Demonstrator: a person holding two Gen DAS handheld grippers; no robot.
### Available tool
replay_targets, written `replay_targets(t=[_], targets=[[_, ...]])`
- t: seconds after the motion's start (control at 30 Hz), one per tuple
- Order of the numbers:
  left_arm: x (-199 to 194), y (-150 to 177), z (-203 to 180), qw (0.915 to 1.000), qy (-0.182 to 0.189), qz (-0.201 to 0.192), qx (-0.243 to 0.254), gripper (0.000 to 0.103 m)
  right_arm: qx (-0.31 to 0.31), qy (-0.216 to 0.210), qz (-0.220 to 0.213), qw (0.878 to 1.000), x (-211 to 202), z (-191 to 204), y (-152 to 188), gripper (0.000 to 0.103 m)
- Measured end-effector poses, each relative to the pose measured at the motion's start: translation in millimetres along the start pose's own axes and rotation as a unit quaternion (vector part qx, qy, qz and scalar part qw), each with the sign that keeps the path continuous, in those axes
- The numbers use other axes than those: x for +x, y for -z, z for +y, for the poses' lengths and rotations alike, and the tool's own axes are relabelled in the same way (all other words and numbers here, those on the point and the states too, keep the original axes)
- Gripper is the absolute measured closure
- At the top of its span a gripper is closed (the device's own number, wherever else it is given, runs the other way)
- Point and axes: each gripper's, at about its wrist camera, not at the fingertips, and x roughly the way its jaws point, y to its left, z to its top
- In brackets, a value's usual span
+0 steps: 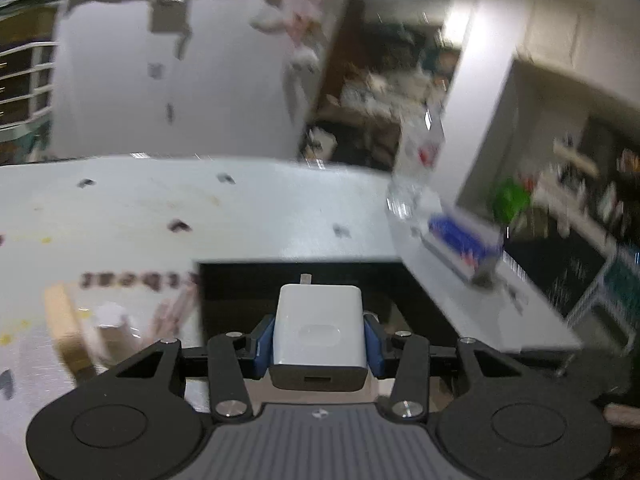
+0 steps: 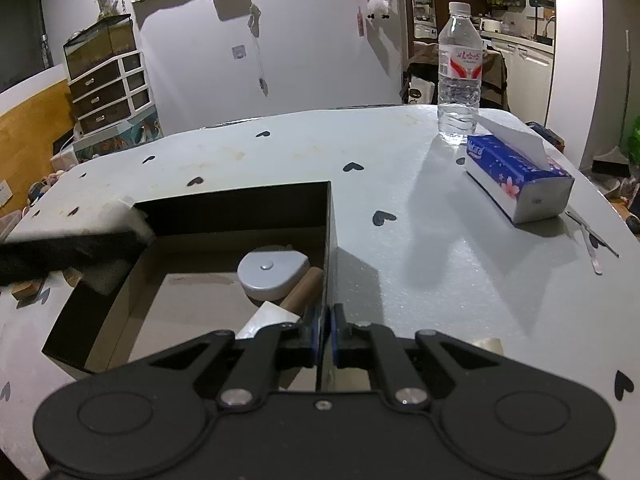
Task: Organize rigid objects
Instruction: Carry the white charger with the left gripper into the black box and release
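My left gripper [image 1: 319, 340] is shut on a white charger block [image 1: 320, 328], its blue pads pressing both sides. The block hangs over the near part of the black open box [image 1: 240, 280]. The left wrist view is blurred. In the right wrist view my right gripper [image 2: 325, 338] is shut on the box's thin right wall [image 2: 329, 240]. Inside the box [image 2: 224, 216] lie a grey round tape measure [image 2: 272, 270], a wooden cylinder [image 2: 302, 290] and a white flat piece [image 2: 268, 320]. The left gripper [image 2: 60, 252] shows as a dark blur over the box's left rim, holding the charger [image 2: 134, 220].
On the pale table [image 2: 400, 280] with black heart marks stand a water bottle [image 2: 459, 68] and a blue tissue pack [image 2: 516, 176] at the far right. Thin metal strips [image 2: 592, 240] lie near the right edge. A drawer unit [image 2: 108, 88] stands beyond the table.
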Motion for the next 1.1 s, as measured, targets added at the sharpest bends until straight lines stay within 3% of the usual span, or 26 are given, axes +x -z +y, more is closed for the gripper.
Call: replay_targets(t=[0.27, 0.47, 0.8, 1.1], targets=[[59.1, 11.5, -31.7, 0.9926, -0.019, 0.1, 0.066, 0.057, 0.003, 0.005, 0.005, 1.0, 1.7, 0.8, -2.0, 0.097], [72.1, 18.0, -32.9, 0.9895, -0.035, 0.119, 0.074, 0.057, 0.008, 0.001, 0.004, 1.0, 1.5, -0.8, -1.1, 0.097], [73.5, 18.6, -41.0, 0.9885, -0.012, 0.138, 0.061, 0.055, 0.012, -0.001, 0.005, 1.0, 1.7, -1.3, -1.0, 0.097], [50.8, 8.1, -31.7, 0.9921, -0.016, 0.111, 0.056, 0.027, 0.016, -0.004, 0.009, 1.0, 1.7, -3.7, -2.2, 0.096]])
